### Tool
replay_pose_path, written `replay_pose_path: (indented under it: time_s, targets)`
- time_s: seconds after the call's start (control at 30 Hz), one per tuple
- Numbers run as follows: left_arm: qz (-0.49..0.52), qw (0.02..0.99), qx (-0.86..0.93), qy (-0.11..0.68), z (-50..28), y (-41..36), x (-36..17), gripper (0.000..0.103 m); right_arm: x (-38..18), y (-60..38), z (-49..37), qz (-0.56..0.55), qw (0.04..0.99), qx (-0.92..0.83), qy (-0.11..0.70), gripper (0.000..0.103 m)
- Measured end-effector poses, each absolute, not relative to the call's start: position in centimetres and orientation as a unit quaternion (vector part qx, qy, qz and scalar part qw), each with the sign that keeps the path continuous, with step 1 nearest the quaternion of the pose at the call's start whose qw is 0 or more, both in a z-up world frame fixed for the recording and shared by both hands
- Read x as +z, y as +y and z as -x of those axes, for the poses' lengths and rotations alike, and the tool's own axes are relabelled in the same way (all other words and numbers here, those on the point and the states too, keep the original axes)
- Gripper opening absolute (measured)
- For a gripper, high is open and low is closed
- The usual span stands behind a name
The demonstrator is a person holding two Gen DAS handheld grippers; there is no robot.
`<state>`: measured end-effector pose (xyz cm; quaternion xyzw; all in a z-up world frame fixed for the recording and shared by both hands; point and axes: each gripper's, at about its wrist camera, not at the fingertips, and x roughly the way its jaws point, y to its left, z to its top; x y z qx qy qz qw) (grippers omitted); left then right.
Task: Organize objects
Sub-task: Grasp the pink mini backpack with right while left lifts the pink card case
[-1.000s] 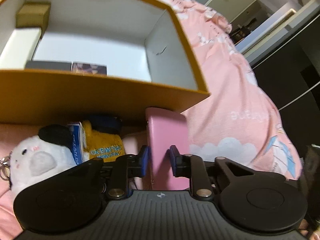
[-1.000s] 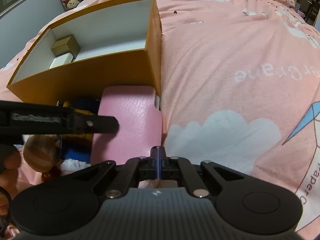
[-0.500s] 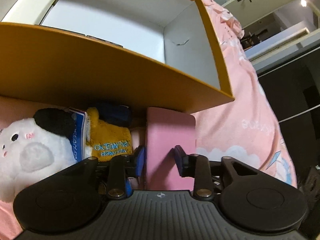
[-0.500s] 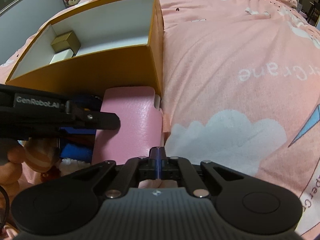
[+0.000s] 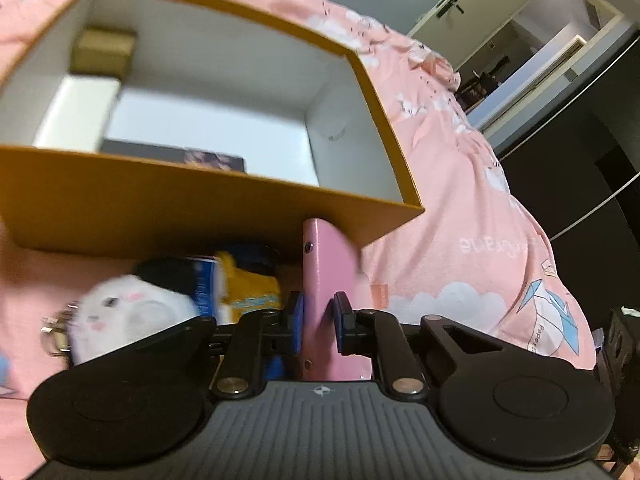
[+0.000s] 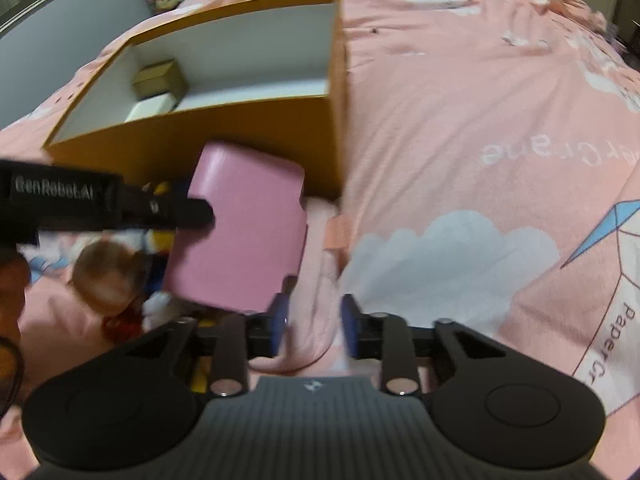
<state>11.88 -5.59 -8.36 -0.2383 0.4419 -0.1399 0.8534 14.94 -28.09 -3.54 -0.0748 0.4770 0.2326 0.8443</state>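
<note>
The left gripper (image 5: 318,322) is clamping its jaws on the pink case (image 5: 324,280), holding it on edge just in front of the box (image 5: 208,208), at about five o'clock from the box's open top; the right gripper (image 6: 313,322) is opening its jaws, with only bedsheet (image 6: 460,140) showing between them, the case lying at its ten o'clock. The case is looking stiff, flat and light, with a smooth, perhaps slippery skin; gripping across its thin sides near the middle is probably keeping it from swinging. A plush (image 5: 128,316) and other toys are crowding at its nine o'clock.
</note>
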Motion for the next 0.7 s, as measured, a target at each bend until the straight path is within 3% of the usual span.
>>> replay_pose_path:
  time_s: [0.1, 0.27, 0.37, 0.47, 0.6, 0.7]
  targets:
    - [0.253, 0.854, -0.129, 0.435, -10.9, -4.0, -8.1, 0.016, -3.8, -27.2, -14.0, 0.096, 0.833, 0.254, 0.483, 0.056]
    - [0.276, 0.852, -0.115, 0.429, -10.2, -1.9, -8.4, 0.016, -5.4, -25.4, -13.5, 0.146, 0.815, 0.259, 0.497, 0.06]
    - [0.283, 0.848, -0.113, 0.434, -10.2, -1.7, -8.9, 0.017, -6.5, -24.6, -13.4, 0.186, 0.812, 0.253, 0.492, 0.069]
    - [0.267, 0.852, -0.113, 0.436, -10.4, -2.2, -8.9, 0.018, -7.7, -23.5, -13.1, 0.225, 0.804, 0.258, 0.487, 0.069]
    - [0.252, 0.849, -0.103, 0.452, -10.5, -2.6, -9.4, 0.018, -7.5, -23.7, -12.8, 0.222, 0.814, 0.257, 0.471, 0.057]
    - [0.254, 0.85, -0.097, 0.451, -10.6, -2.4, -9.5, 0.018, -5.9, -24.5, -12.2, 0.207, 0.824, 0.263, 0.457, 0.053]
